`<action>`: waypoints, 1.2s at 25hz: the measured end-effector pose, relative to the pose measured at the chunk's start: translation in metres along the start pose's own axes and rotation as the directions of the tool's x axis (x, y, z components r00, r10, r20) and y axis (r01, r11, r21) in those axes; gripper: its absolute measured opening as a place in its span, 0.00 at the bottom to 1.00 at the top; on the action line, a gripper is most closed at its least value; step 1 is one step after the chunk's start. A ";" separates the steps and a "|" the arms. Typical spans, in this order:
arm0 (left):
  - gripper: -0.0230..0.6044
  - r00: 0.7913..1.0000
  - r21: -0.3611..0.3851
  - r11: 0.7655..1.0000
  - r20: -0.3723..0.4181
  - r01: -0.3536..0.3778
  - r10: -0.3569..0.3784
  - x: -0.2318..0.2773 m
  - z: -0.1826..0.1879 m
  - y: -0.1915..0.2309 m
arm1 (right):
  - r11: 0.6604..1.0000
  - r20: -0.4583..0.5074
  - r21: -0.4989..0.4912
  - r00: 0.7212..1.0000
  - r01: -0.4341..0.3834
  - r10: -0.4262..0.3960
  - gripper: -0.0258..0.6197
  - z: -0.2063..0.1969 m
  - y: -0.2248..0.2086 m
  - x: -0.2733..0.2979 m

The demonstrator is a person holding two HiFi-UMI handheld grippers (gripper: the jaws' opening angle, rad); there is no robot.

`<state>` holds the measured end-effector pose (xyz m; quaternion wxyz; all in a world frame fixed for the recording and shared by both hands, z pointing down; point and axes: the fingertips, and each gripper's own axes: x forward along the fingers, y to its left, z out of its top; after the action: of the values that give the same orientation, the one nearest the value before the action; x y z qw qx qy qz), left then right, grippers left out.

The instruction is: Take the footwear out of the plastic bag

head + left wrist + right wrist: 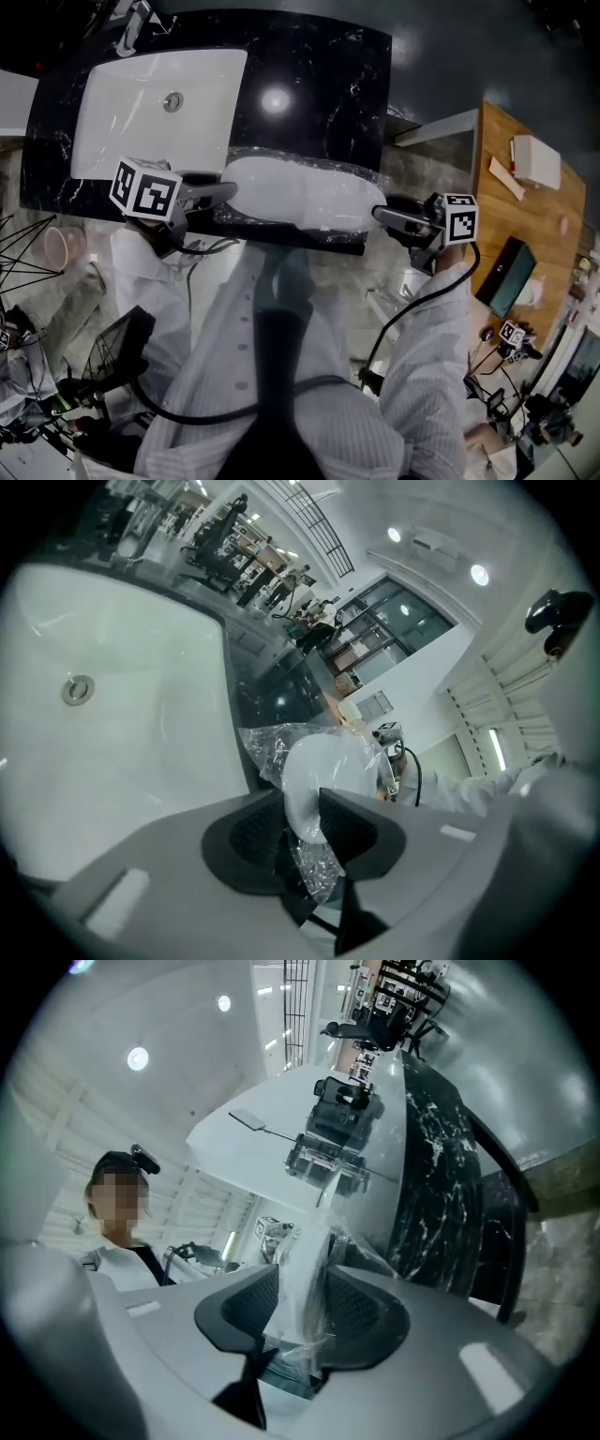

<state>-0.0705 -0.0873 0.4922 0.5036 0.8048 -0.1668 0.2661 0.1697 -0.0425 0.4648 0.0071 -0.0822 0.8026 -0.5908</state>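
Left fingers [251, 841] pinch bagged footwear [323, 780] end | right fingers [364, 1312] straddle other end

Ceiling lamps [480, 574] light the room brightly; one glares off the glossy black table [319, 84]. Both gripper views bulge fisheye, with black corners.

I see the plastic bag [354, 176], footwear [291, 190] inside, lying on the tabletop's [319, 75] near edge, right of the sink [150, 117]. The left hand-held gripper [228, 190] is at its left end and the right hand-held gripper [380, 215] at its right.
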 end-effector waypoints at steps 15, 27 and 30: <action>0.15 0.980 0.118 0.992 0.189 0.043 -0.065 -0.060 0.024 -0.063 | 0.983 0.011 -0.174 0.998 -0.057 0.060 0.22 0.000 0.079 0.000; 0.12 0.970 0.204 0.979 0.233 0.018 -0.067 -0.086 0.028 -0.085 | 0.976 0.087 -0.209 0.993 -0.063 0.082 0.16 -0.008 0.103 -0.017; 0.11 0.965 0.205 0.979 0.252 0.014 -0.067 -0.091 0.031 -0.086 | 0.978 0.110 -0.197 0.989 -0.073 0.096 0.16 -0.009 0.105 -0.024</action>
<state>-0.0895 -0.0778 0.3653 0.3990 0.8827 -0.1864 0.1643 0.1791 -0.0002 0.3655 0.0723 -0.0834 0.8568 -0.5037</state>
